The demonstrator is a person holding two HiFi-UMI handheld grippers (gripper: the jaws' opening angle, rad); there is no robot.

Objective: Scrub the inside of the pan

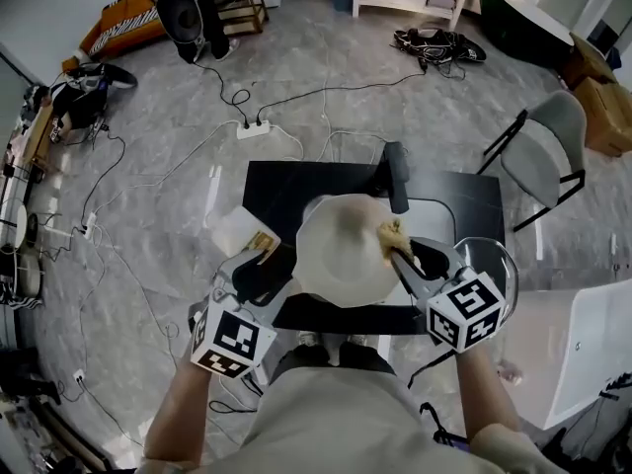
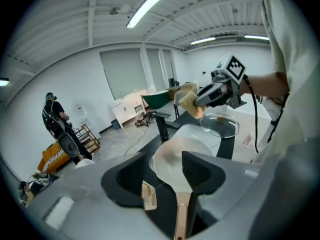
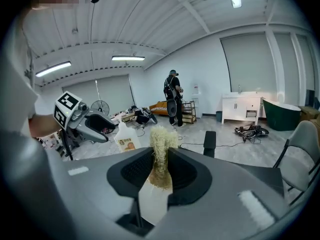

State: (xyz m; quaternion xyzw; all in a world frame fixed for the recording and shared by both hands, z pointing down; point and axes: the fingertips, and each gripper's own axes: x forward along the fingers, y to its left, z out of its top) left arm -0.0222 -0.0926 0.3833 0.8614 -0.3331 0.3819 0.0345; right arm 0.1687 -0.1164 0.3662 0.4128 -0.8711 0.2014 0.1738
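table (image 1: 296, 181): black, under and ahead of both grippers; everything else sits on it.
pan (image 1: 341, 255): pale inside, round, upright on the table, between the two grippers; directly ahead of the left gripper, ahead and to the inner side of the right one.
glass lid (image 1: 489, 255): flat on the table just outside the right gripper, well apart from the pan's bowl.
left gripper (image 1: 262, 270): at the pan's near-left side, tipped down; jaws stand wide, pressing on nothing.
right gripper (image 1: 405, 255): at the pan's right rim, jaws clamped on the scrubber.
pan handle (image 2: 181, 214): copper-coloured; long axis runs from the bowl straight back toward the left gripper, along the line it points. Lies low in the gap between the jaws, close against the jaw on the right of the left gripper view. No squeeze visible.
scrubber (image 3: 161, 144): straw-coloured fibre pad, sticks out past the right jaws' tips, hangs over the rim edge nearest that gripper. In the left gripper view it looks raised off the bowl, not touching.
key relation: bowl lies down and inward from the scrubber tip; handle already lines up with the open left jaws.
nearer hand: right for the bowl, left for the handle.
step (judgement): set-up; scrubbing likely not begun.
next needs (judgement): left jaws close on the handle to steady the pan, right lowers the scrubber inward.
risk (judgement): with the handle ungripped, the pan could slide or spin under the scrubber.
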